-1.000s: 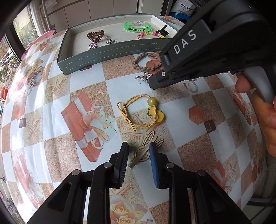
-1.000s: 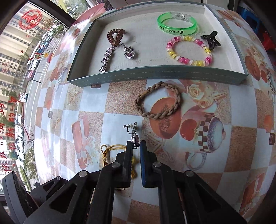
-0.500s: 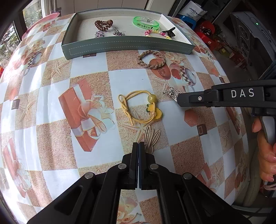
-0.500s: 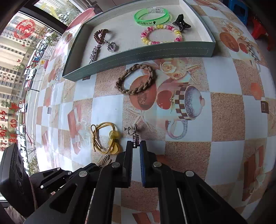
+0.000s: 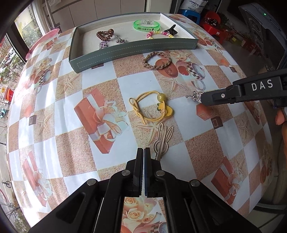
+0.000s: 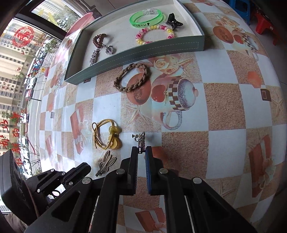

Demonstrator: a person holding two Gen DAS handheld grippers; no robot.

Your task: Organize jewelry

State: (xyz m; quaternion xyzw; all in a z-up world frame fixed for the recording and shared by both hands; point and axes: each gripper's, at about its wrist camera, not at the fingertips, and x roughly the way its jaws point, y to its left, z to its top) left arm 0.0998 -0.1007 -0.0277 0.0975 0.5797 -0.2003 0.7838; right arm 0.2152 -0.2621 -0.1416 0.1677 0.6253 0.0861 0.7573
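Two grippers, both clenched; your right gripper (image 6: 141,152) pinches the silver earring (image 6: 140,140), with the tray (image 6: 143,53) far ahead beyond the braided band (image 6: 132,77); your left gripper (image 5: 143,157) has closed on nothing; the rabbit clip (image 5: 162,139) lies just right, lengthwise.

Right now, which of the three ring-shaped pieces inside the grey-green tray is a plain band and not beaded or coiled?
The translucent green plastic bangle, at the far side of the grey-green tray. The pink-and-yellow beaded bracelet is beads; the brown spiral hair tie is coiled.
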